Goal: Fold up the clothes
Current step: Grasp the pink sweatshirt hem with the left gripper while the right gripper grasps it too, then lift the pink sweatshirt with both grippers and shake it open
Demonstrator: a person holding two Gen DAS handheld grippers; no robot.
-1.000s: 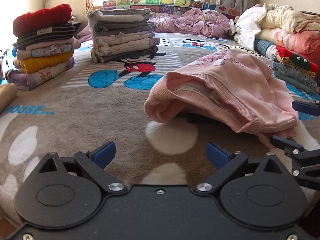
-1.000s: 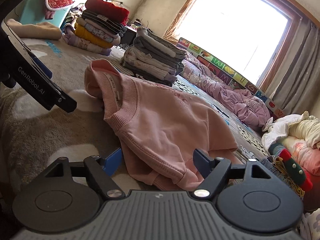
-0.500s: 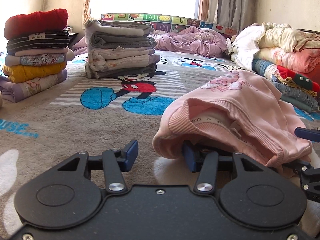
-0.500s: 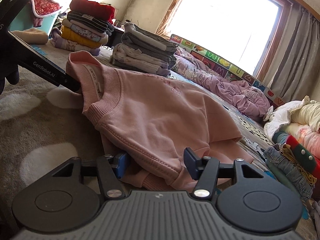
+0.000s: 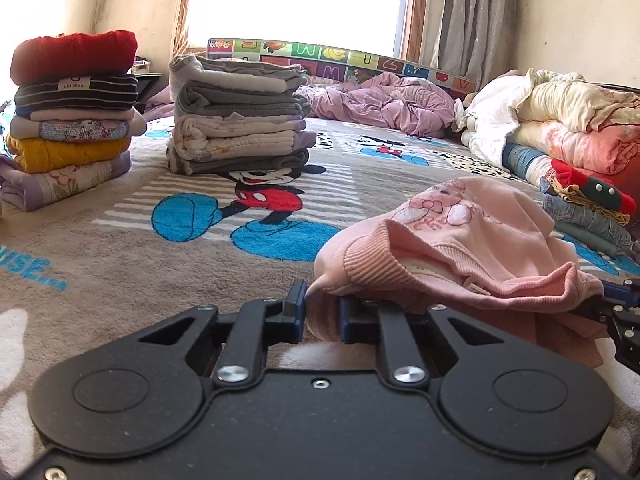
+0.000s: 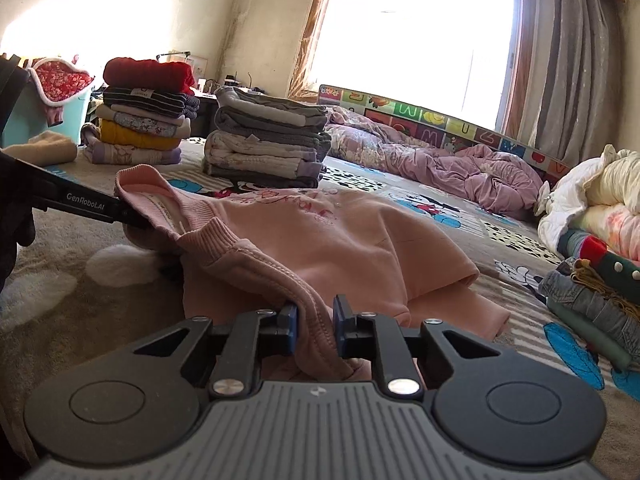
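A pink children's sweatshirt [image 5: 472, 248] with a cartoon print lies rumpled on the Mickey Mouse blanket [image 5: 168, 256]. My left gripper [image 5: 320, 314] is shut on the sweatshirt's shoulder fabric near the ribbed collar. My right gripper [image 6: 315, 330] is shut on the other shoulder seam of the sweatshirt [image 6: 320, 240]. The left gripper's arm [image 6: 80, 202] shows at the left of the right wrist view, at the collar. The right gripper's tip [image 5: 616, 304] shows at the right edge of the left wrist view.
Two stacks of folded clothes stand at the back: one topped red [image 5: 72, 120] at left, one grey [image 5: 236, 116] beside it. A pile of unfolded clothes [image 5: 568, 152] lies along the right. A purple quilt [image 6: 440, 164] lies under the window. A teal bin [image 6: 36, 104] stands far left.
Both grippers moved forward and closed on the sweatshirt's shoulders; they were open a second ago. The collar edge has lifted slightly off the blanket.
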